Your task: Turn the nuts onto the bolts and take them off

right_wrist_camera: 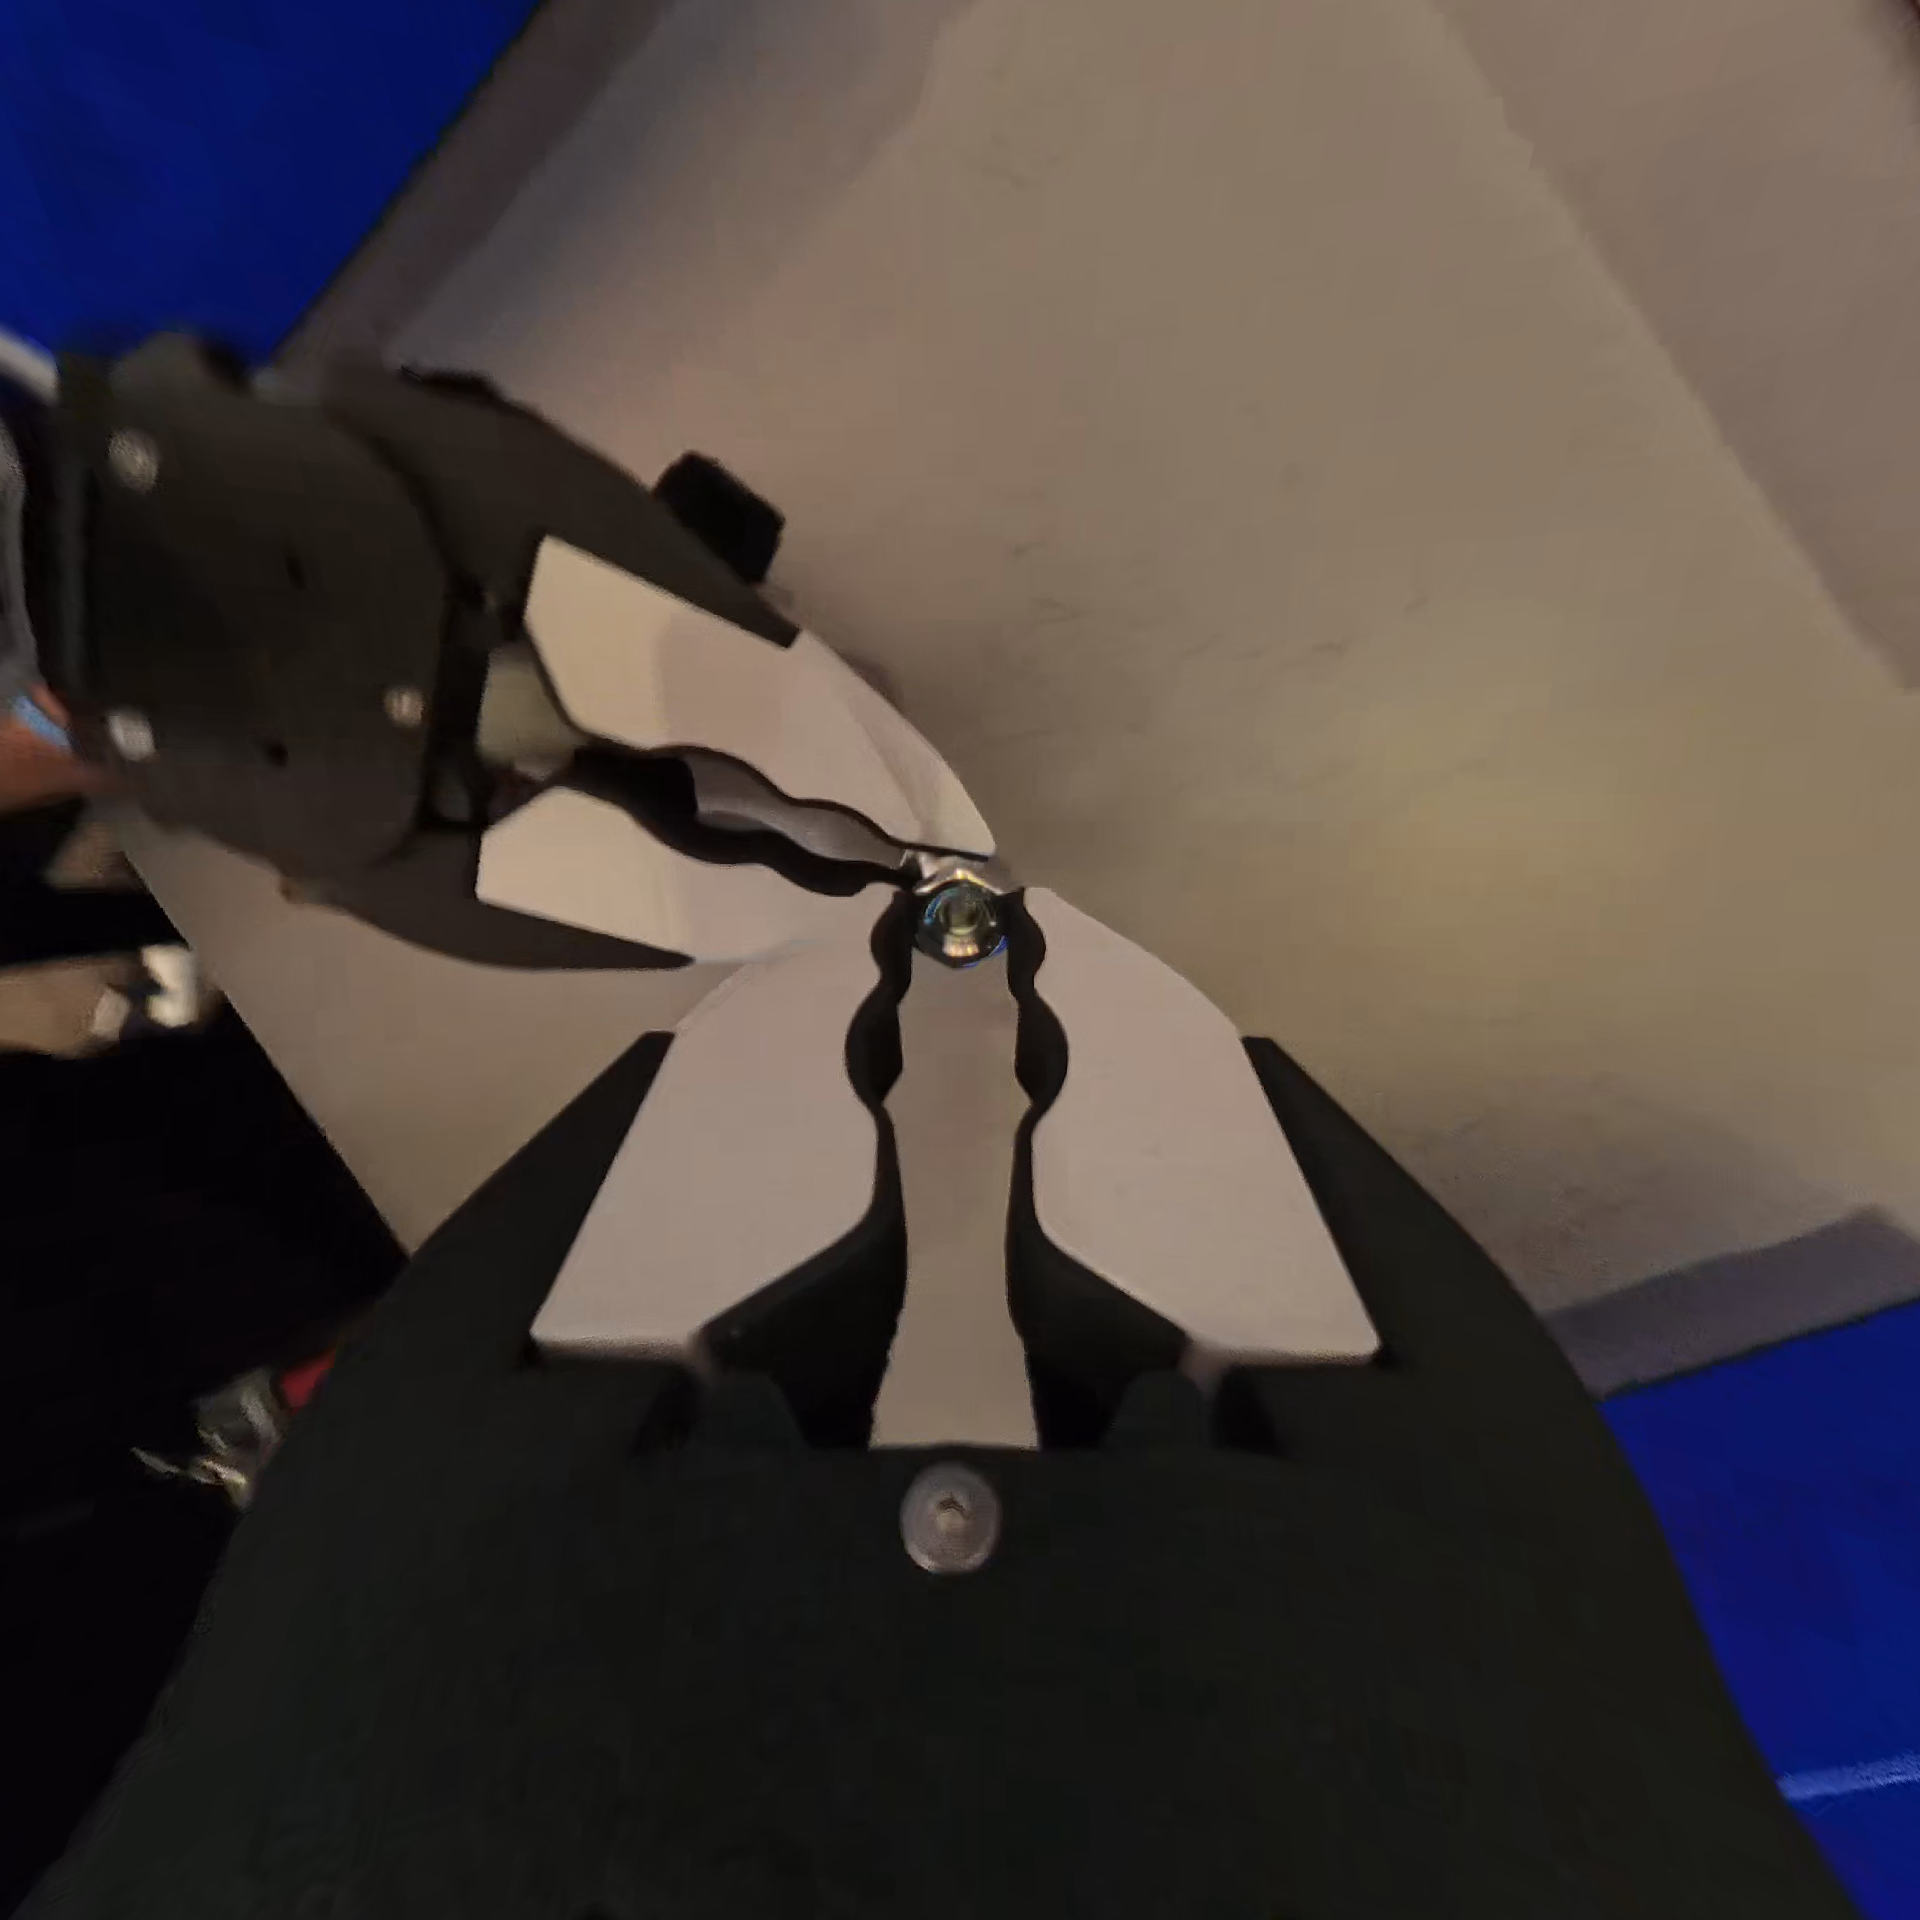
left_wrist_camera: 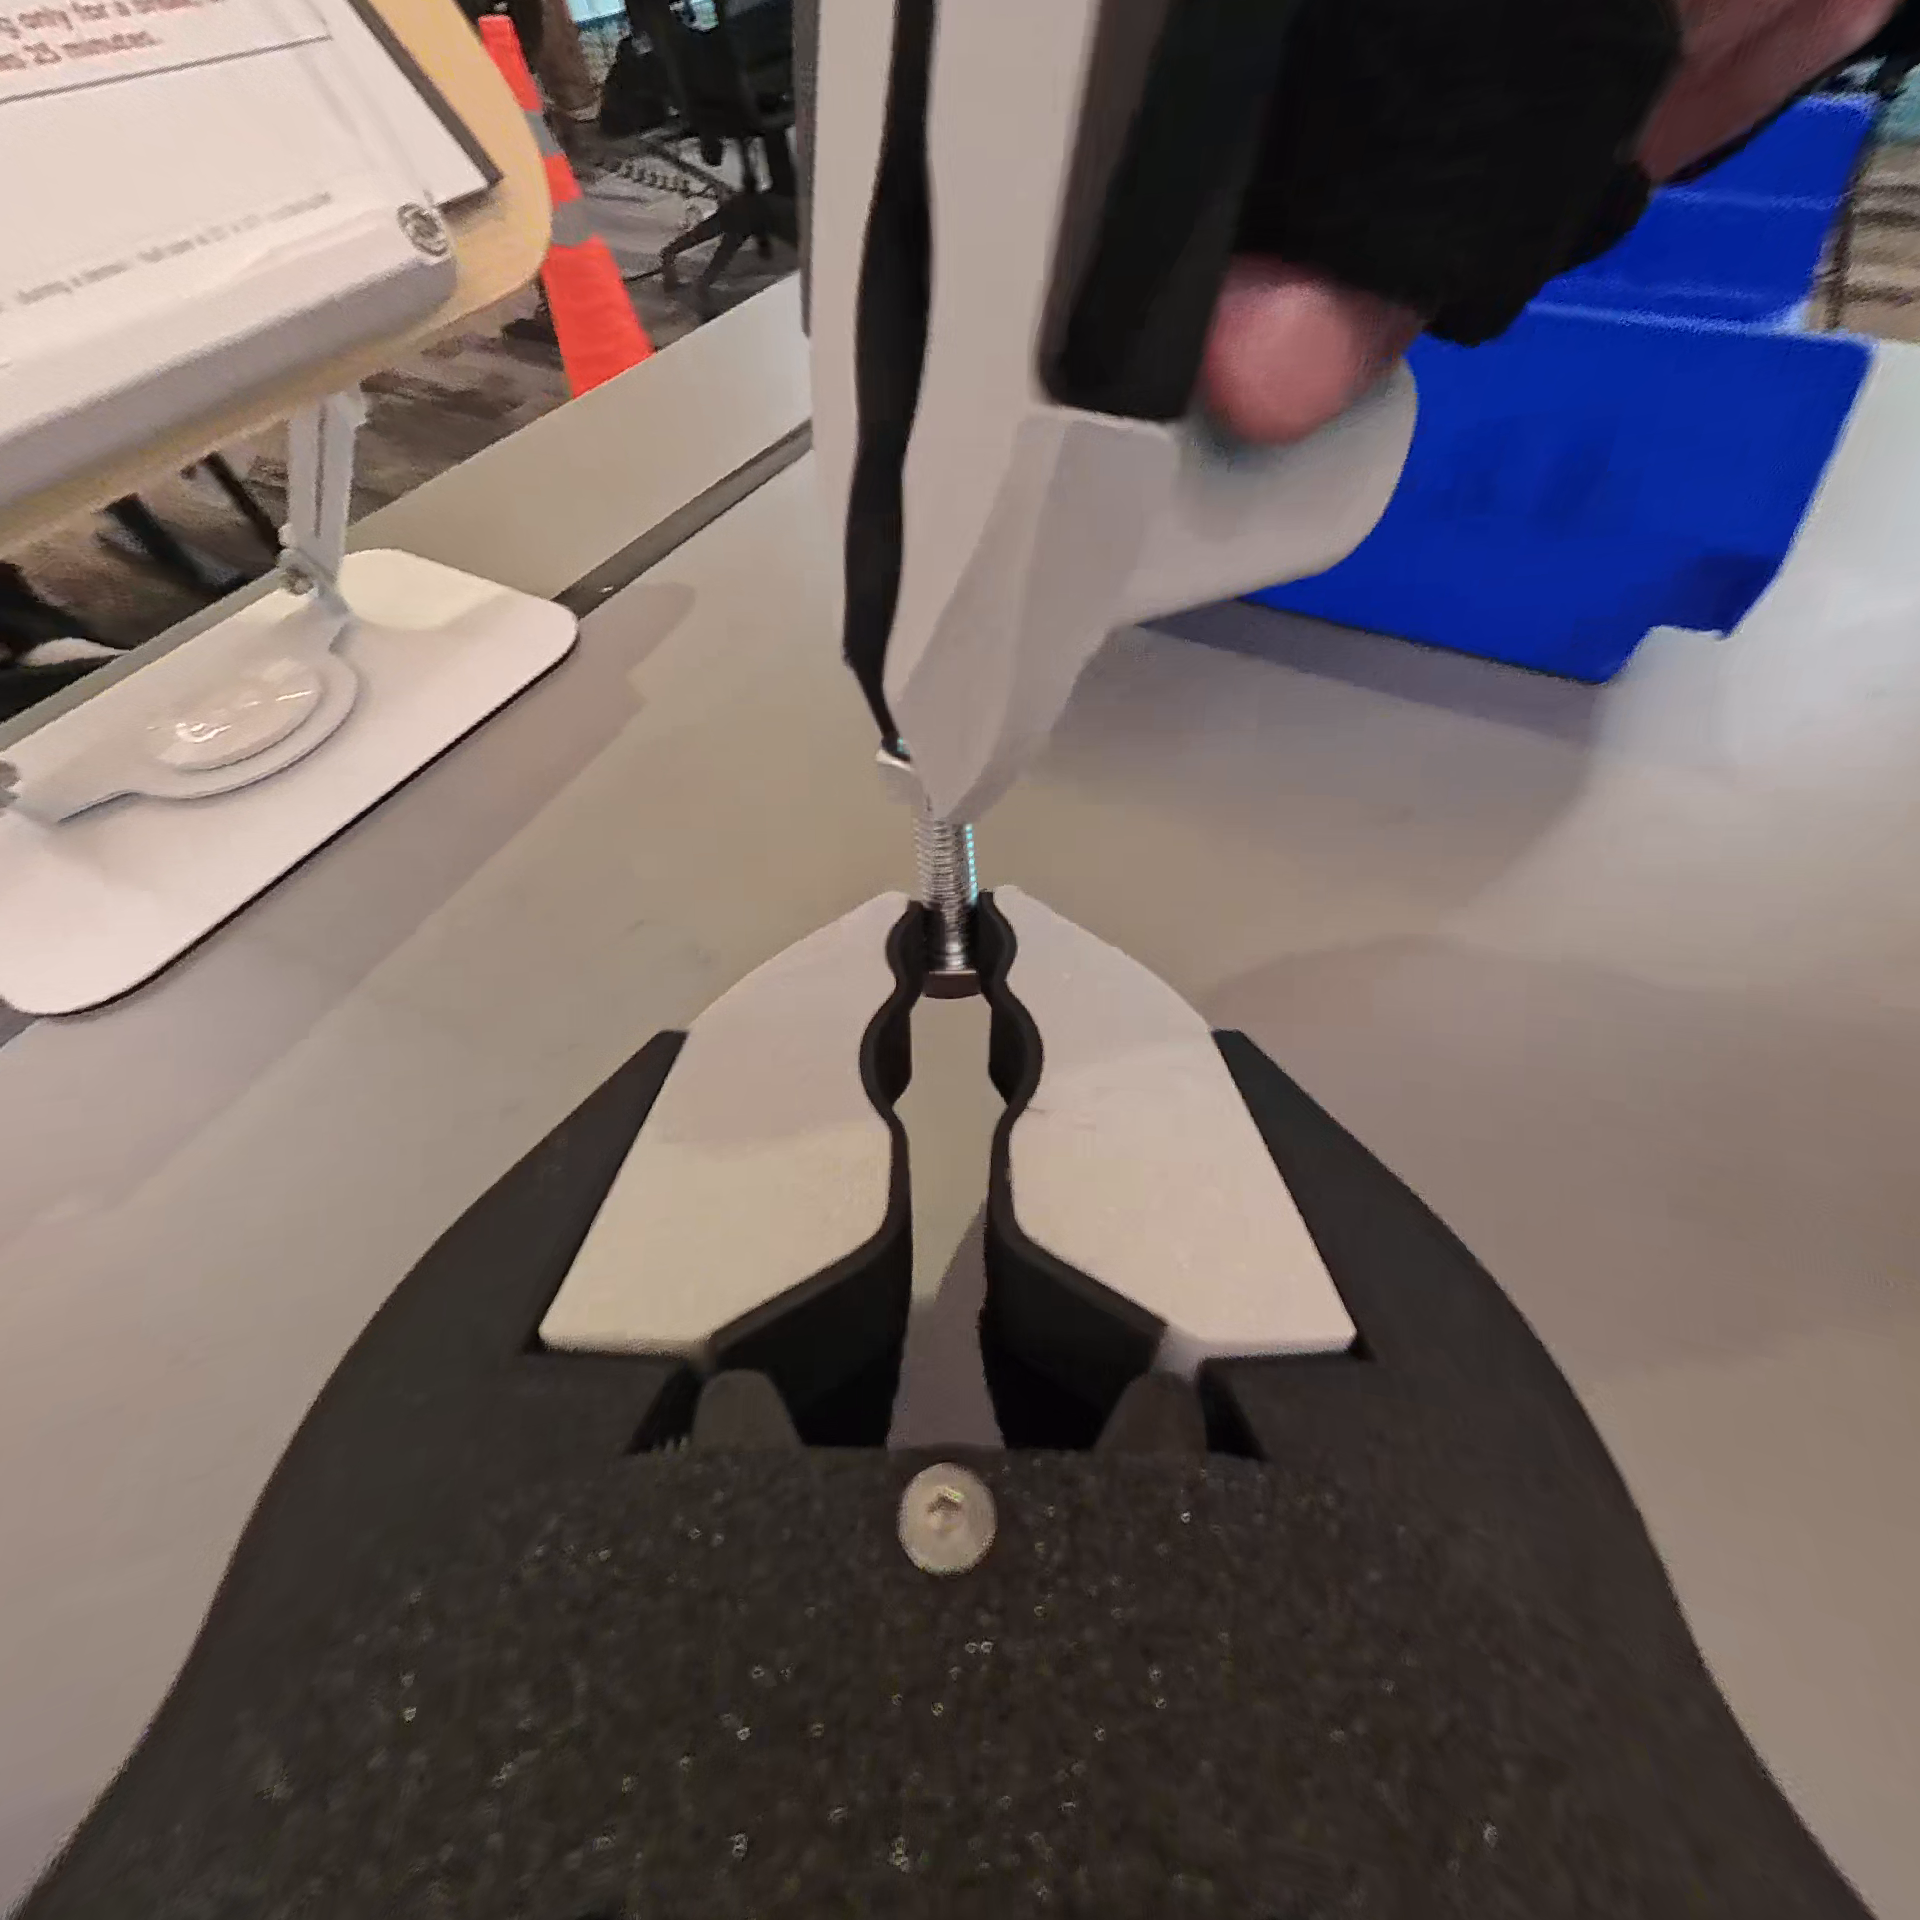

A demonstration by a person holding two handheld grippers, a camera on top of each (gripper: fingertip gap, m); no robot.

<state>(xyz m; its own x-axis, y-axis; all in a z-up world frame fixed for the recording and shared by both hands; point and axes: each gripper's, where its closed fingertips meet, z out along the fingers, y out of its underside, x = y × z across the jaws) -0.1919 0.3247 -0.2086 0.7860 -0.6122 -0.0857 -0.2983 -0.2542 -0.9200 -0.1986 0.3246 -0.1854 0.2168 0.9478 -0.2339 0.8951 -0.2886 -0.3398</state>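
black grip-textured housing fills the bottom of the left wrist view, and from it the left gripper [left_wrist_camera: 948, 935] reaches forward with its white fingers drawn narrow, their dark wavy pads pinched on the lower end of a silver bolt [left_wrist_camera: 943, 883]. the bolt stands upright above the grey table [left_wrist_camera: 1455, 1039], its threaded shank bare between the two grippers. just above, the right gripper [left_wrist_camera: 909, 774] comes straight down, tips closed on a nut [left_wrist_camera: 896, 767] at the top of the threads; a gloved hand [left_wrist_camera: 1403, 187] holds that gripper. beyond, to the right, a blue bin [left_wrist_camera: 1621, 468] sits on the table; to the left a white stand [left_wrist_camera: 260, 686] carries a tilted board with a printed sheet, and an orange cone [left_wrist_camera: 582, 281] stands on the floor past the table edge.

from the right wrist view, looking down, the right gripper [right_wrist_camera: 958, 925] has its pads narrow around the hex nut [right_wrist_camera: 958, 923], seen end-on with the bolt's tip in its middle. the left gripper [right_wrist_camera: 935, 868] enters from the left, its tips meeting just beside the nut. the table lies below, blue bin [right_wrist_camera: 156, 156] edges at the corners.
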